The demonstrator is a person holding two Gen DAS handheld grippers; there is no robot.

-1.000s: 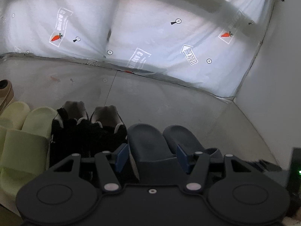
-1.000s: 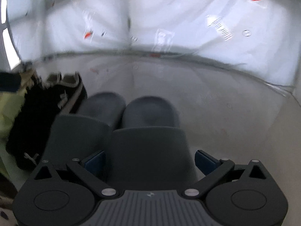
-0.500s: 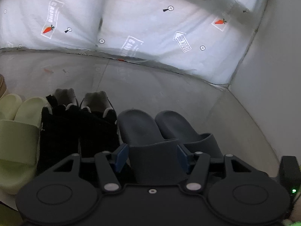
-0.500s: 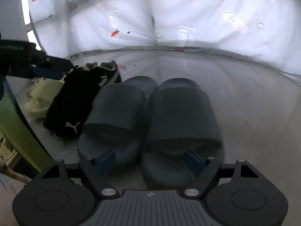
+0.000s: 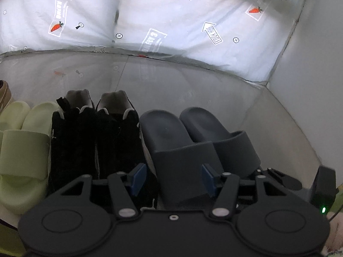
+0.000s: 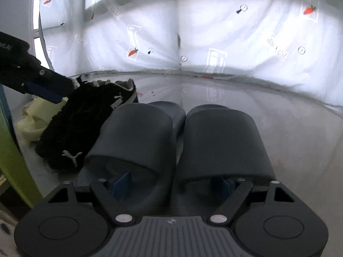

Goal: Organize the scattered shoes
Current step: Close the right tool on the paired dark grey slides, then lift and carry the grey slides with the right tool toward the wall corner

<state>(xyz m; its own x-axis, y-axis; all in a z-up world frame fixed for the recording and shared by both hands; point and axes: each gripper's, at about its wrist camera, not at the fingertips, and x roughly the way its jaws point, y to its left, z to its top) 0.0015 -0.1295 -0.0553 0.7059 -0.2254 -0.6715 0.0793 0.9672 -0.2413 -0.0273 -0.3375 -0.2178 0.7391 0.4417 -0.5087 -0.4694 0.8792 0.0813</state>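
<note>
A pair of dark grey slides [image 5: 193, 141] stands side by side on a grey shelf floor [image 5: 193, 85], right of a pair of black sneakers [image 5: 94, 132] and a pair of pale green slides [image 5: 23, 141]. My left gripper [image 5: 174, 176] is open, its blue pads either side of the left grey slide's strap, not clamping it. In the right wrist view the grey slides [image 6: 178, 141] fill the centre. My right gripper [image 6: 171, 183] is open at their heel ends, one pad under each strap. The black sneakers [image 6: 85, 124] lie left of them.
A white printed fabric back wall [image 5: 171, 21] and a plain right wall [image 5: 310, 75] close the shelf. A tan shoe [image 5: 4, 94] peeks in at far left. A green upright post [image 6: 12, 150] stands at the left. The left gripper's finger [image 6: 42, 87] shows at upper left.
My right gripper has moved in low toward the grey slides' heels, its pads now under the straps. My left gripper has shifted slightly; the shoes have not moved.
</note>
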